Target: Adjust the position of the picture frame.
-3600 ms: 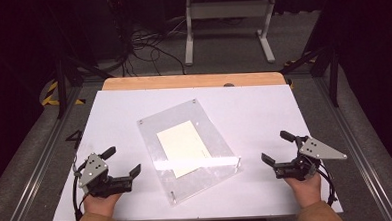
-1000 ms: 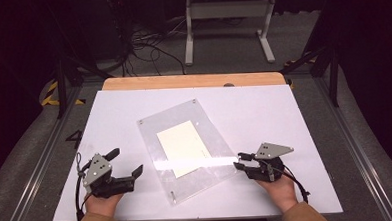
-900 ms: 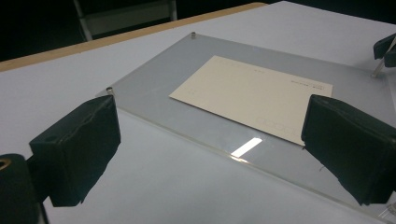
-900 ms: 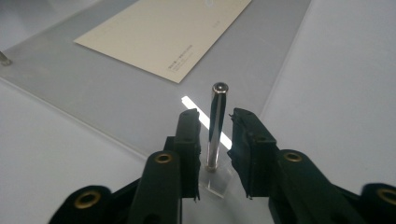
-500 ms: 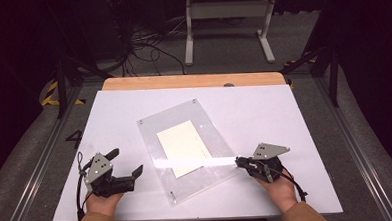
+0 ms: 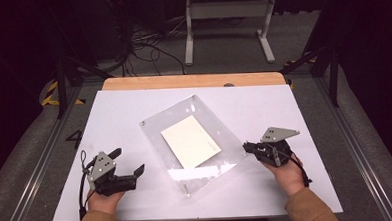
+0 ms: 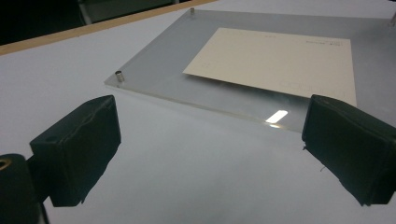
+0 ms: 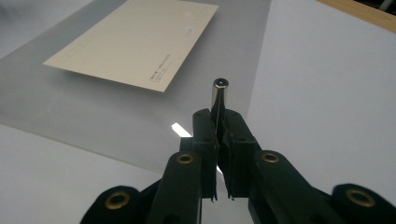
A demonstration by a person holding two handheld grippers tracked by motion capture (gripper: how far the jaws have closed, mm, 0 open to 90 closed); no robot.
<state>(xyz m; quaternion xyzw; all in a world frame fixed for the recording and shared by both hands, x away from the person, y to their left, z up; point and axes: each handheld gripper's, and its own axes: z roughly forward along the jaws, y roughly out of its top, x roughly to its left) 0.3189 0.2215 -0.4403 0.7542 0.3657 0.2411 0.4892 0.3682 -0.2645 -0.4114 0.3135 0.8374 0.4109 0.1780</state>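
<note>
A clear acrylic frame [image 6: 159, 123] lies askew on the white table [image 6: 284, 106] with a cream card [image 6: 190, 141] inside it. Small metal pins stand at its corners [image 7: 119, 75]. My right gripper [image 6: 246, 147] is just off the frame's right corner. Its jaws have just been closing and are shut on a short metal pin [image 8: 218, 95], which sticks up between the pads in the right gripper view. My left gripper [image 6: 127, 161] rests on the table left of the frame, open and holding nothing. Its pads [image 7: 79, 144] point at the frame's near edge [image 7: 219, 108].
A wooden strip [image 6: 192, 81] borders the table's far edge. Beyond it are a white stand [image 6: 228, 24] and cables on the dark floor. Metal rails [image 6: 41, 162] run along both sides of the table.
The right gripper's jaws have closed on the pin at the frame's right corner, and the hand has lifted a little away from the frame. The left gripper has stayed put.
</note>
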